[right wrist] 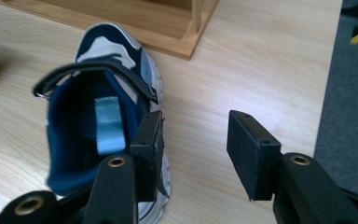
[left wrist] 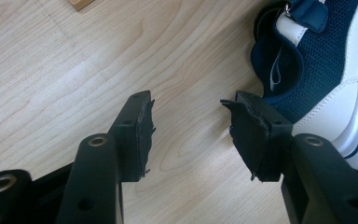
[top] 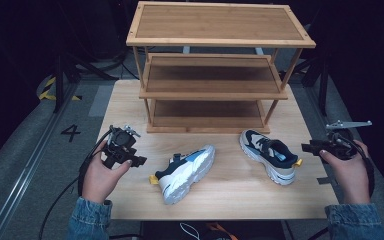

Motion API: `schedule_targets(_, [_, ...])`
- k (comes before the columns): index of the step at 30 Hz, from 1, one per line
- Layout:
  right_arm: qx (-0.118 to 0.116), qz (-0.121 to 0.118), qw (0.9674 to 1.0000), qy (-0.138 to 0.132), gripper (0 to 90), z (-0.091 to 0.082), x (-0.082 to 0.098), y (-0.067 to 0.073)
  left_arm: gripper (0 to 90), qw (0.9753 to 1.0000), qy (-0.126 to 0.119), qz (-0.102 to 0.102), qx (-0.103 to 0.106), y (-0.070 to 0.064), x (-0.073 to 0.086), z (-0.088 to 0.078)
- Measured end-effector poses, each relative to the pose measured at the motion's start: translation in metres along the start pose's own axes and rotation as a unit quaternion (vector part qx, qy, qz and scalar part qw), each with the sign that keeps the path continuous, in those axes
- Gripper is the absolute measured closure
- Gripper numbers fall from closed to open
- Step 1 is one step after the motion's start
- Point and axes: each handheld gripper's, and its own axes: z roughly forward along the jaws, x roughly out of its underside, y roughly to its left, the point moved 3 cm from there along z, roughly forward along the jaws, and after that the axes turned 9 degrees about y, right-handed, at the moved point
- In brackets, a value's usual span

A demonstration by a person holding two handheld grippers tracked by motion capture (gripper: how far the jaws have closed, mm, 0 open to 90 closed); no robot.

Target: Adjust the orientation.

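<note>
Sneakers, one [top: 186, 172] beside the left gripper [top: 130, 159], one [top: 270, 155] beside the right gripper [top: 307, 148], await pickup; both grippers gape empty near an empty rack [top: 215, 95].

Left gripper [left wrist: 186, 116] over bare wooden table [left wrist: 74, 60], jaws apart, nothing between; navy-and-white shoe [left wrist: 317, 65] just beside the right jaw.

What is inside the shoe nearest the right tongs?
The shoe has a dark blue lining and a light blue tongue strip; no object shows inside. The toe end is hidden under its strap.
</note>
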Motion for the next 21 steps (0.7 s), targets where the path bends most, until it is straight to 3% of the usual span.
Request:
schedule_targets(7, [-0.022,-0.010,0.9997,0.002,56.7,0.006,-0.003,0.011,48.4,0.9999,-0.001,0.007,0.007,-0.005,-0.003,-0.001])
schedule_targets(15, [-0.028,-0.014,0.9995,-0.006,55.9,0.005,-0.004,0.018,49.0,0.9994,-0.006,0.027,0.022,-0.016,-0.005,-0.005])
schedule_targets(21, [-0.031,-0.024,0.9992,-0.002,55.7,0.007,-0.006,0.024,59.0,0.9955,-0.006,0.082,0.046,-0.050,-0.014,-0.012])
